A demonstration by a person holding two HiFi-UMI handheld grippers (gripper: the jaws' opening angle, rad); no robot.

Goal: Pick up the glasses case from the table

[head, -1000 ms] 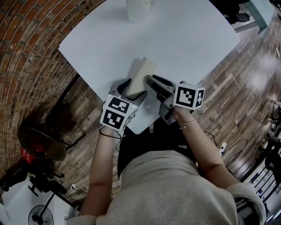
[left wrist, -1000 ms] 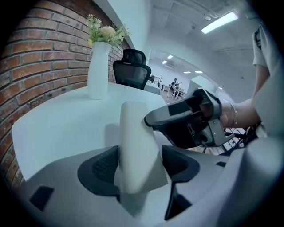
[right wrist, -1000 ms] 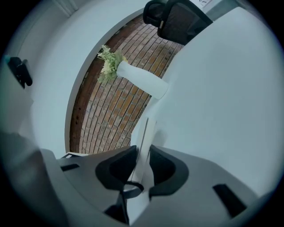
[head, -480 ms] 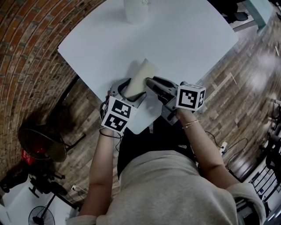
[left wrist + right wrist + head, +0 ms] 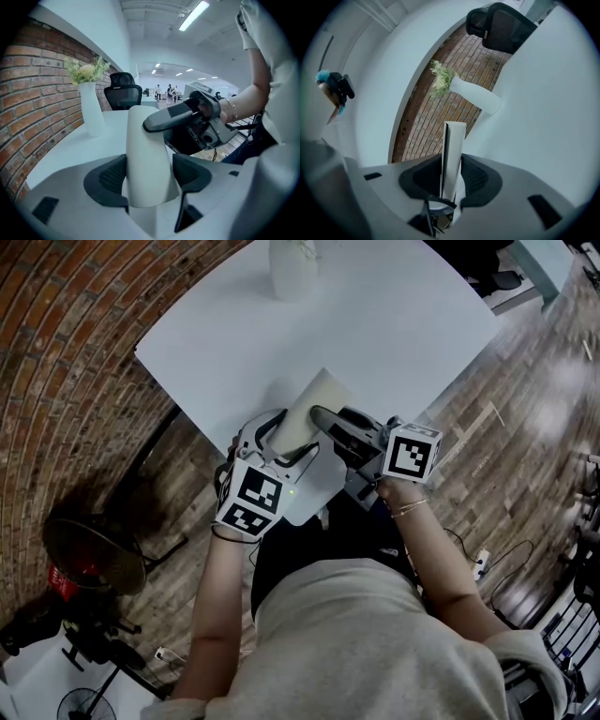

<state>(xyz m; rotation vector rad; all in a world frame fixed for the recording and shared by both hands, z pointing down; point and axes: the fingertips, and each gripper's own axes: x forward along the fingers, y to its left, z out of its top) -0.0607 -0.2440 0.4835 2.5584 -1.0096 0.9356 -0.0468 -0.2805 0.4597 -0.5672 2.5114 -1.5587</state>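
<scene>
While the head view is looking steeply down, a white table [image 5: 403, 324] with rounded corners is filling the upper part, a red brick wall [image 5: 66, 381] is running along its left and a wooden plank floor [image 5: 506, 446] is showing to the right. A white vase [image 5: 292, 268] is standing at the table's far edge, and a floor fan [image 5: 89, 549] is sitting low on the left. Over the table's near edge the left gripper [image 5: 281, 439] is grasping the pale glasses case [image 5: 314, 399], and the right gripper [image 5: 323, 418] is reaching onto it from the right. Each gripper's marker cube [image 5: 251, 498] is showing black-and-white square patterns.

Seen from the left gripper view, both pads are pressing the case's flanks, so this gripper is clenching it, with the case's far end tilting up above the tabletop. One right jaw is lying across the case's top. The vase is holding pale flowers beside the brick wall, a black office chair [image 5: 123, 93] is standing behind it, and strip lights [image 5: 192, 14] are glowing on the ceiling of a long room.

From the right gripper view, the jaws are opening with the case's thin edge standing between them, the pads looking to be lying against both faces. The table is sweeping away towards the vase and chair.
</scene>
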